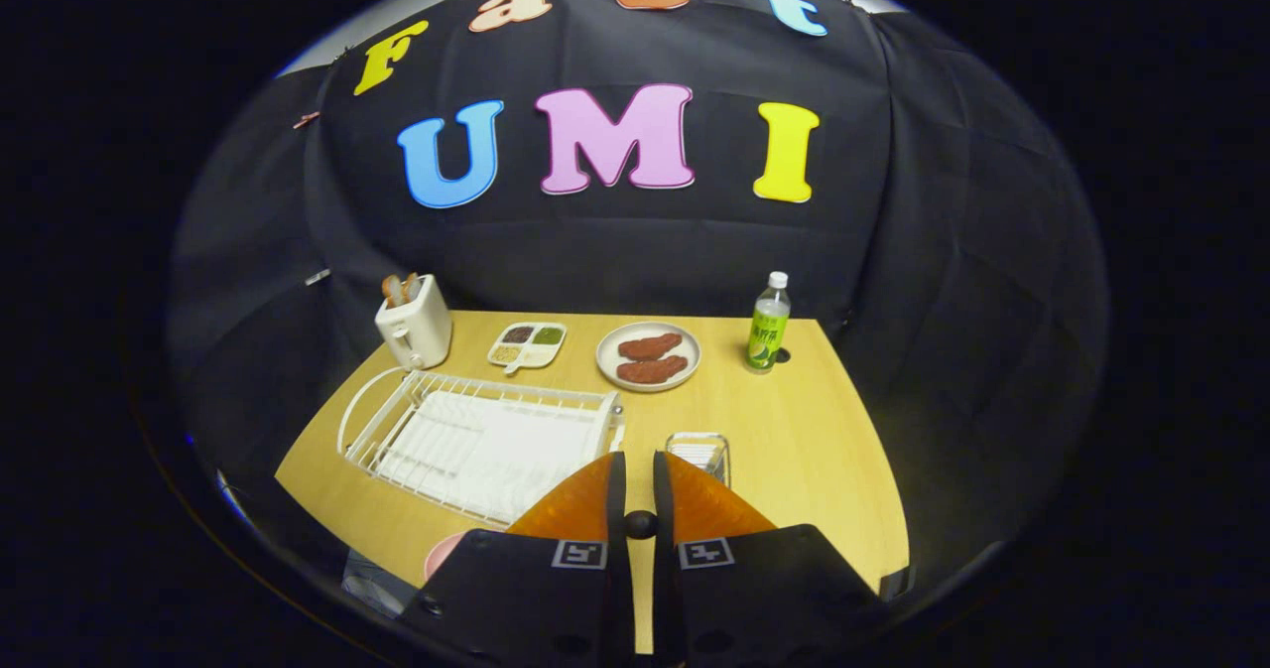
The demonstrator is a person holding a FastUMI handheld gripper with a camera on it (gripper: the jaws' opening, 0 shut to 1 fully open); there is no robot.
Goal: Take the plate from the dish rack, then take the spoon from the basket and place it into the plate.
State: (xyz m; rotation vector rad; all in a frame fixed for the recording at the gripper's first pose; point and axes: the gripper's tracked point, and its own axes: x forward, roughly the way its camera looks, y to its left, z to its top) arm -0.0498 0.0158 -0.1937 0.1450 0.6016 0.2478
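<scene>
My gripper (pixel 638 460) hovers over the near part of the wooden table, its fingers drawn close with a narrow gap. Pinched between them is a small dark rounded end (pixel 640 524), which I take for the spoon's handle; the rest of it is hidden. The pink plate (pixel 443 554) lies on the table near the front edge, left of the fingers and mostly covered by the gripper body. The small wire basket (pixel 698 453) stands just ahead of the right finger. The white dish rack (pixel 476 440) sits ahead to the left with nothing in it.
Along the back of the table stand a white toaster (pixel 414 328) with bread, a divided condiment tray (pixel 527 343), a white plate with two pieces of meat (pixel 648 356) and a green bottle (pixel 768 326). The table's right edge runs near the bottle.
</scene>
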